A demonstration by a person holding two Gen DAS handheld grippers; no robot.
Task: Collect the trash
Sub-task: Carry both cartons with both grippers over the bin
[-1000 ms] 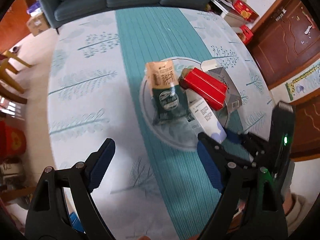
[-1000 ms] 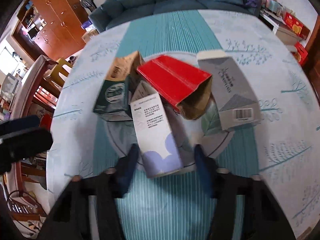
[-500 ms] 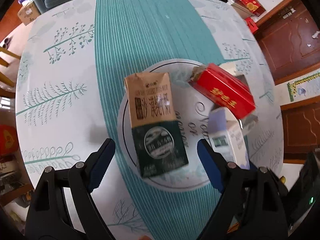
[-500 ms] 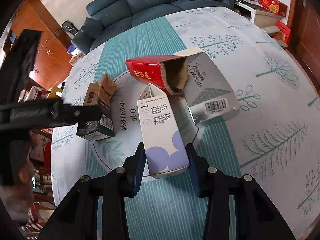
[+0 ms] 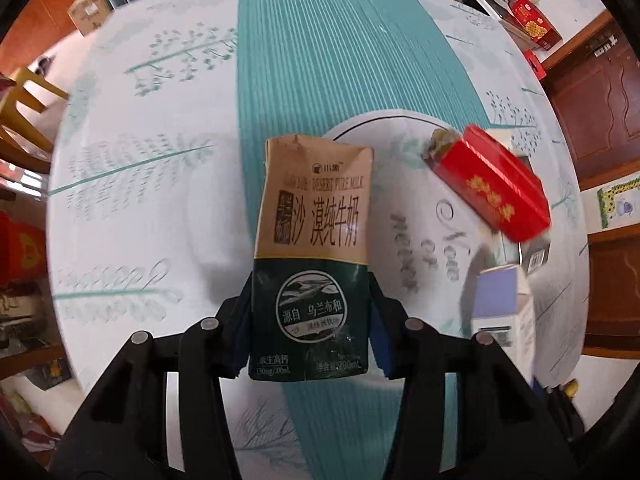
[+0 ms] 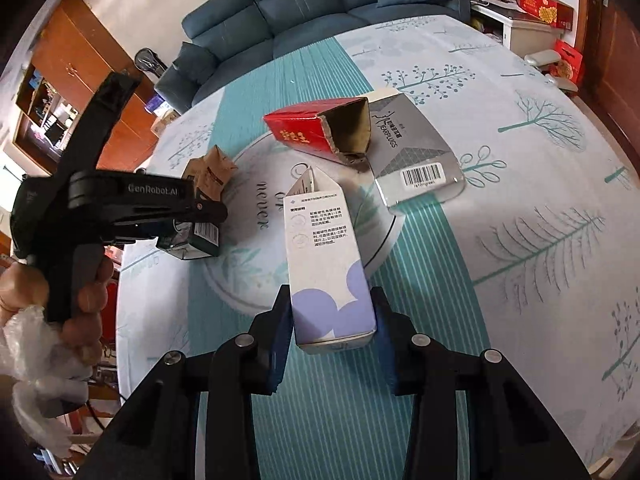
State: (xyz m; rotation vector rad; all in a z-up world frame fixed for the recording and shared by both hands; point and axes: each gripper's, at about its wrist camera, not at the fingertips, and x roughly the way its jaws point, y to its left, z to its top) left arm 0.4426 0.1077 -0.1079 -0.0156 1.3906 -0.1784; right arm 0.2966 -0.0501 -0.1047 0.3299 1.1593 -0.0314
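Observation:
A brown and dark green milk carton [image 5: 312, 240] lies at the left of a round plate [image 5: 400, 128]. My left gripper [image 5: 310, 312] has its jaws closing on the carton's green end, and both pads touch its sides. From the right wrist view the left gripper [image 6: 192, 220] reaches in from the left over the carton [image 6: 210, 168]. My right gripper [image 6: 332, 320] is closing on a white box with purple circles [image 6: 324, 248], pads against both sides and the box tilted up off the plate. An open red box [image 6: 308, 132] and a grey box [image 6: 416, 160] lie behind.
The round table has a teal and white tree-print cloth [image 6: 520, 240]. A hand [image 6: 80, 292] holds the left gripper's handle and a clear plastic bag [image 6: 32, 352]. A blue sofa [image 6: 320, 8] stands beyond the table, with wooden cabinets [image 5: 592, 92] and chairs [image 5: 24, 92] around.
My left gripper dropped over the milk carton and its wide jaws closed onto it. My right gripper tightened on the white box, which has come up off the plate.

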